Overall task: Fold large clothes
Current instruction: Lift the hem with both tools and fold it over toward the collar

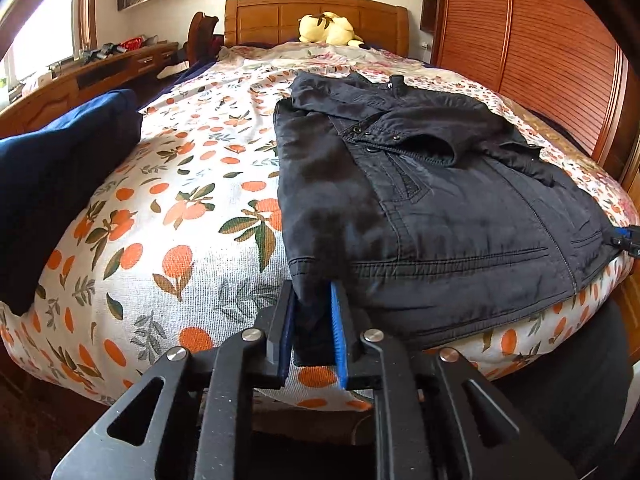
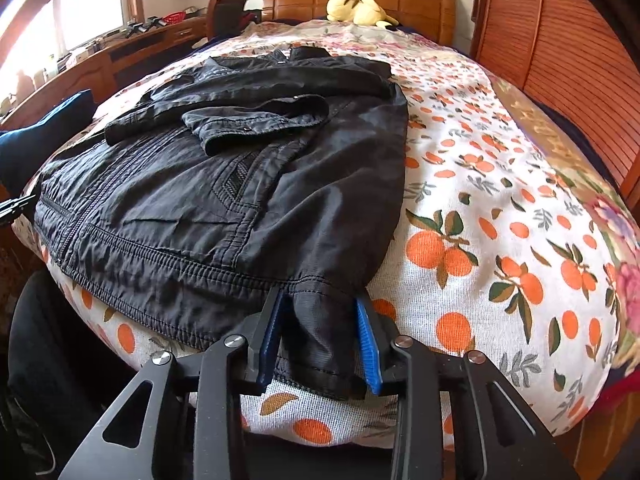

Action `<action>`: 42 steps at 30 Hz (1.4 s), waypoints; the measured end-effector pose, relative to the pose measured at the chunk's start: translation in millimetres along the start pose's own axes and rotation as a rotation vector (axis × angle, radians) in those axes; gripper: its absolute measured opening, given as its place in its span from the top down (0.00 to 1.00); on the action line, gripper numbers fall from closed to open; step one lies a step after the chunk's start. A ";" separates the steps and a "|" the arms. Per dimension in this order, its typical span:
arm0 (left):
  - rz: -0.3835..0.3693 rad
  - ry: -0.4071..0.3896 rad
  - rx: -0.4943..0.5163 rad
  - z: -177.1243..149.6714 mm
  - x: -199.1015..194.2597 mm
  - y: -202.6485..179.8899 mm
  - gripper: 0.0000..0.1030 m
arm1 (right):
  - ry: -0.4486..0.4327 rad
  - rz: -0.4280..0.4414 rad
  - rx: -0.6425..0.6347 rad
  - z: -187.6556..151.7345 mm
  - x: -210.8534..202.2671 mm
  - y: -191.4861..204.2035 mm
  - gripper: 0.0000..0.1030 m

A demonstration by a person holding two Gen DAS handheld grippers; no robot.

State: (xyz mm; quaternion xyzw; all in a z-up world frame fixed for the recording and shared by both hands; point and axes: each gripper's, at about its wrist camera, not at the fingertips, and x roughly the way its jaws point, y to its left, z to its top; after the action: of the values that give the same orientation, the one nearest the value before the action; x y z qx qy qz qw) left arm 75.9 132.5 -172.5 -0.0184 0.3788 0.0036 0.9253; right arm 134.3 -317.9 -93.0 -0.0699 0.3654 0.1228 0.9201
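A black jacket [image 1: 440, 200] [image 2: 240, 200] lies flat on the orange-print bedsheet [image 1: 180, 220] [image 2: 480, 240], sleeves folded across its front, hem toward me at the foot of the bed. My left gripper [image 1: 312, 290] is shut on the hem's left corner, the dark fabric filling the gap between its blue pads. At the hem's right corner, my right gripper [image 2: 320, 298] is shut on a bunched flap of the fabric. Each gripper's tip shows at the edge of the other view: the right gripper [image 1: 628, 240] and the left gripper [image 2: 16, 206].
A navy folded cloth [image 1: 60, 184] [image 2: 40, 136] lies on the bed's left side. A yellow plush toy [image 1: 328, 30] [image 2: 360, 8] rests by the wooden headboard [image 1: 260, 16]. Slatted wooden wardrobe doors [image 1: 540, 60] run along the right, and a cluttered desk [image 1: 100, 68] along the left.
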 end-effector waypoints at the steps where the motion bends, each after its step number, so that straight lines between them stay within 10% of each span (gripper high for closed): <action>1: 0.004 0.004 0.006 0.7 -0.7 -1.2 0.88 | -0.010 0.007 -0.001 0.5 -1.5 -0.2 0.77; 9: -0.120 -0.138 -0.076 51.0 -64.9 -0.6 0.97 | -0.146 0.255 0.230 16.6 -38.1 -35.8 0.88; 21: -0.073 -0.376 0.112 138.3 -164.8 -39.0 0.97 | -0.330 0.153 0.069 68.0 -146.7 -20.8 0.90; 32: -0.123 -0.536 0.156 147.2 -247.4 -52.4 0.97 | -0.440 0.079 0.025 36.2 -236.7 -25.5 0.91; 42: -0.102 -0.438 0.156 148.5 -176.2 -58.8 0.97 | -0.353 0.050 0.005 20.6 -180.6 -22.6 0.91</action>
State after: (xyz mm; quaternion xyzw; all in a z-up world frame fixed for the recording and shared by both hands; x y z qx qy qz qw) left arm 55.5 80.5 58.7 0.0354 0.1665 -0.0687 0.9830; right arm 27.2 -366.7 47.3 -0.0359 0.2001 0.1553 0.9667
